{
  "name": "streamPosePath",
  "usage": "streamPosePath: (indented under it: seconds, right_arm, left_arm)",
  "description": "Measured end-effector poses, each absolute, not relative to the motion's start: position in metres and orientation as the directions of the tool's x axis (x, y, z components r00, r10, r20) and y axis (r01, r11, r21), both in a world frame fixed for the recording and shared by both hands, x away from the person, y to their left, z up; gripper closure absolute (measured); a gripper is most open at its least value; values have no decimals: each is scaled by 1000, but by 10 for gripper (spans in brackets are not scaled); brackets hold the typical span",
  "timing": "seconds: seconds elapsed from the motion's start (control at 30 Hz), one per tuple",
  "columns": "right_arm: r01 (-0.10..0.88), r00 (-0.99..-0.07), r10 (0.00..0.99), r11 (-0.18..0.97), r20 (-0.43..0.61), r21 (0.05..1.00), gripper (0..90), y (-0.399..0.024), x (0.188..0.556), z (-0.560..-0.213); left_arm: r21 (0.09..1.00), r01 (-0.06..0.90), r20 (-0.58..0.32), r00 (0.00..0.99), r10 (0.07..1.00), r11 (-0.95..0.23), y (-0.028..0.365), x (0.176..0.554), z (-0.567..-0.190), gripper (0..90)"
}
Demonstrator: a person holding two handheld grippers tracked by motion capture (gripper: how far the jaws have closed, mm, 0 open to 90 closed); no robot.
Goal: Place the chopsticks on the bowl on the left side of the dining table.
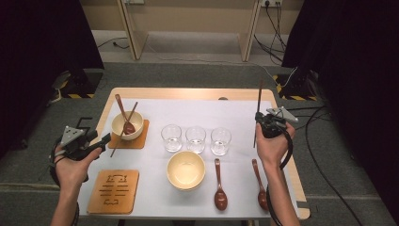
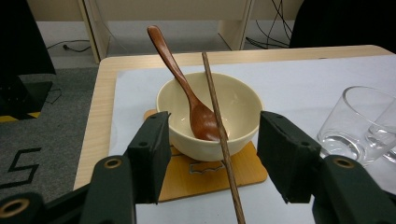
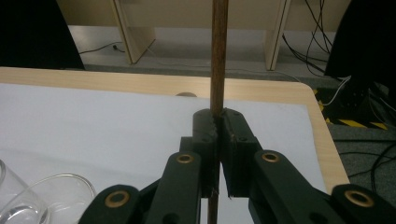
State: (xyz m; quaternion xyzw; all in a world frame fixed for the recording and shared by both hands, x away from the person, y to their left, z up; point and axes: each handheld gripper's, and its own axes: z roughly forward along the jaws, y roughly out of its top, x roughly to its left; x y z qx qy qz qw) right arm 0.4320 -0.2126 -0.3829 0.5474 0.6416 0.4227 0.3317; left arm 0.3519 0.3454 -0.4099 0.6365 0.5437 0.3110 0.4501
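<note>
A cream bowl (image 1: 127,125) (image 2: 210,116) stands on a wooden coaster (image 1: 139,140) (image 2: 243,170) at the left rear of the white mat. A brown spoon (image 1: 123,113) (image 2: 187,93) rests inside it, and a dark chopstick (image 1: 123,129) (image 2: 217,121) leans across its rim down to the mat. My left gripper (image 1: 104,140) (image 2: 212,140) is open just short of the bowl, its jaws wide and touching nothing. My right gripper (image 1: 260,120) (image 3: 218,119) is shut on a second chopstick (image 1: 259,101) (image 3: 218,56), held upright above the mat's right side.
Three clear glasses (image 1: 195,139) line the middle of the mat. A second cream bowl (image 1: 186,169) sits in front of them, with two brown spoons (image 1: 219,186) (image 1: 259,183) to its right. A bare patterned coaster (image 1: 114,190) lies front left.
</note>
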Motion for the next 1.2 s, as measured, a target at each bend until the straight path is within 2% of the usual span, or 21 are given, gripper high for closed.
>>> streamPosePath:
  seconds: [1.2]
  right_arm:
    - [366,-216,976,57,25,929,850,-185,448,-382]
  left_arm:
    - [912,409,-94,220,971,-4,345,351,-409,435]
